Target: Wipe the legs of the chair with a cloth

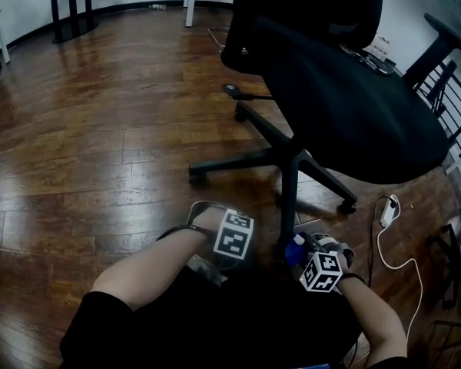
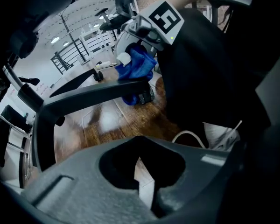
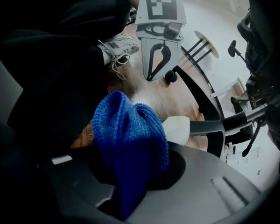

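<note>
A black office chair [image 1: 346, 91] stands on a five-legged base [image 1: 290, 157]. Its nearest leg [image 1: 289, 206] runs toward me. My right gripper [image 1: 311, 254] is shut on a bunched blue cloth [image 1: 295, 250] at the near end of that leg. In the right gripper view the cloth [image 3: 130, 139] bulges out of the right gripper [image 3: 135, 181], beside a white pad [image 3: 177, 127] and the leg [image 3: 210, 125]. My left gripper [image 1: 232, 237] hovers just left of the leg, shut and holding nothing. The left gripper view looks past the left gripper [image 2: 143, 171] to the cloth [image 2: 137, 66] pressed against the leg [image 2: 93, 94] near its caster [image 2: 144, 96].
A white power strip and cable [image 1: 387, 210] lie on the wood floor right of the base. A black railing [image 1: 453, 98] is at the far right and table legs [image 1: 69, 6] at the back left. A white sneaker [image 3: 119, 48] and black trousers are close under both grippers.
</note>
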Demonstrator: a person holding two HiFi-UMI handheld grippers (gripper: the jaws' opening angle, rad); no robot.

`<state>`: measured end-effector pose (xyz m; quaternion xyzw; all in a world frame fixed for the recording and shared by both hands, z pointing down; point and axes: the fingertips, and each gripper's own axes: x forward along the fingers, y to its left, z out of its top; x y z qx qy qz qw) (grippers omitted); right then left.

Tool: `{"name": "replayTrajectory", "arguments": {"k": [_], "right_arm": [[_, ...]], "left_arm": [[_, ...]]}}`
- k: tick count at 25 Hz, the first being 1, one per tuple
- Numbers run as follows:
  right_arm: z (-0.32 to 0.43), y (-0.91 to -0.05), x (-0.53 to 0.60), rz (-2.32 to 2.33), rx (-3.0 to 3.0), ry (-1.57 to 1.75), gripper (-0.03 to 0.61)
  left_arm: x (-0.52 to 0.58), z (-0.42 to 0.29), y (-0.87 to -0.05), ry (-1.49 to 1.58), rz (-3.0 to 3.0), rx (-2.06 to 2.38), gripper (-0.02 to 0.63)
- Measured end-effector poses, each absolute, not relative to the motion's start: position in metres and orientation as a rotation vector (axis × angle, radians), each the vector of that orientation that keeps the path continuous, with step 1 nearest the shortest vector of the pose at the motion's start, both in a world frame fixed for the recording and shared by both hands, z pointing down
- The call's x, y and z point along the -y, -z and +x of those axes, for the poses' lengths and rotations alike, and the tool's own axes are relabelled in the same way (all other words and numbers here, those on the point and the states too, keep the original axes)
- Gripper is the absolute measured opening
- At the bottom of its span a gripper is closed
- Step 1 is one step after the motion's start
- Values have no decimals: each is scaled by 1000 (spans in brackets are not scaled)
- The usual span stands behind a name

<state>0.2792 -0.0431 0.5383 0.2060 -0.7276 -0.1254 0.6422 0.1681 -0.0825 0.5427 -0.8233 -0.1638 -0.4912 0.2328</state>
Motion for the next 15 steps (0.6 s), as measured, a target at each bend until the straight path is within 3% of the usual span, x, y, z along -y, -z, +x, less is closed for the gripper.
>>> {"name": "replayTrajectory", "arguments": {"k": [15], "right_arm": [[342, -493, 251, 862, 1465, 373, 78]], "left_arm": [[86, 180, -546, 1288, -2368, 512, 2]]}}
